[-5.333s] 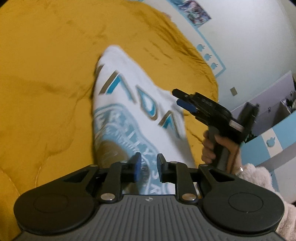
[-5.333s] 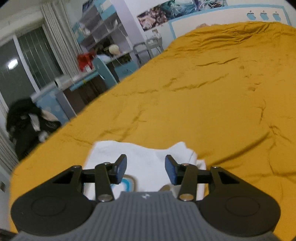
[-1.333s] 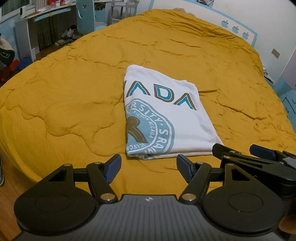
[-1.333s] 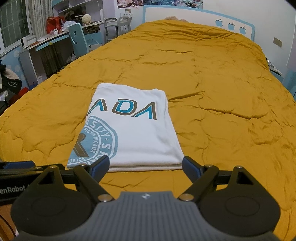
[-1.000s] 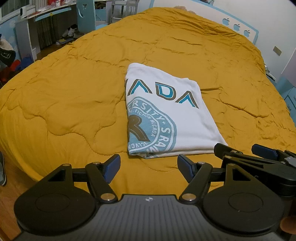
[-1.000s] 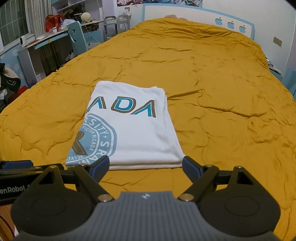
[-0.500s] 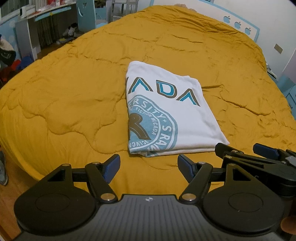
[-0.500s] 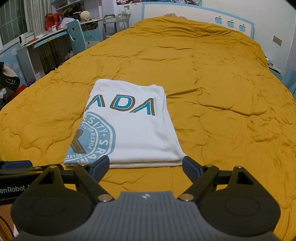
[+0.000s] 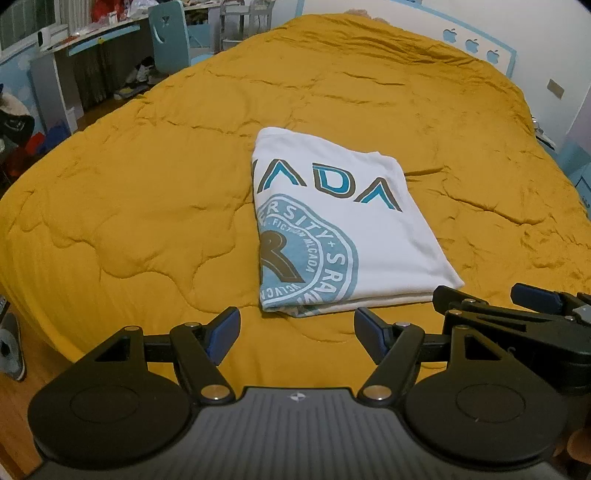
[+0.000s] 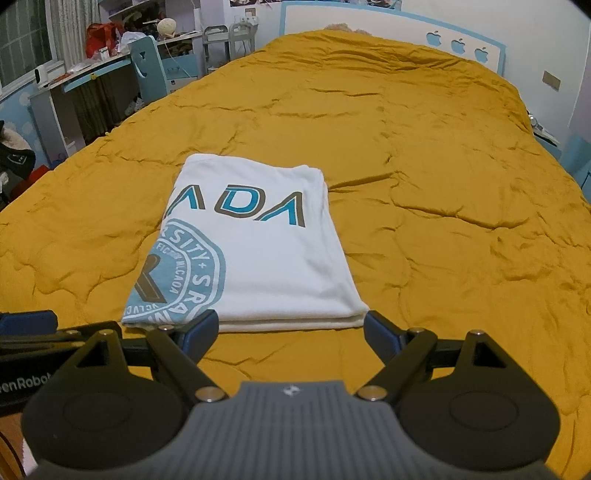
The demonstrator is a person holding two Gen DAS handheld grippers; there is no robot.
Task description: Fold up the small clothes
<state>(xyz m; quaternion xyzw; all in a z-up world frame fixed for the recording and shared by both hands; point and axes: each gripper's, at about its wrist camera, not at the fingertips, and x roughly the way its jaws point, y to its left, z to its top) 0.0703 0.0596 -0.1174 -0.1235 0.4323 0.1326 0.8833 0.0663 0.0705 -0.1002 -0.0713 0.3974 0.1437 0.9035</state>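
Note:
A white T-shirt [image 9: 343, 225] with a teal round print and brown-teal letters lies folded into a flat rectangle on the mustard-yellow bed quilt [image 9: 147, 206]. It also shows in the right wrist view [image 10: 258, 254]. My left gripper [image 9: 297, 332] is open and empty, held back from the shirt's near edge. My right gripper [image 10: 291, 332] is open and empty, just short of the same edge. The right gripper also shows in the left wrist view [image 9: 491, 299], and the left gripper at the left edge of the right wrist view [image 10: 33, 328].
The quilt [image 10: 443, 184] covers a wide bed with a white and blue headboard [image 10: 406, 33] at the far end. A cluttered desk [image 10: 85, 77] and a blue chair [image 10: 147, 66] stand to the left. Shoes [image 9: 9, 350] lie on the wooden floor.
Both grippers, shut near the shirt five seconds ago, have opened and pulled back. Over the last second they drift slightly; the folded shirt lies still.

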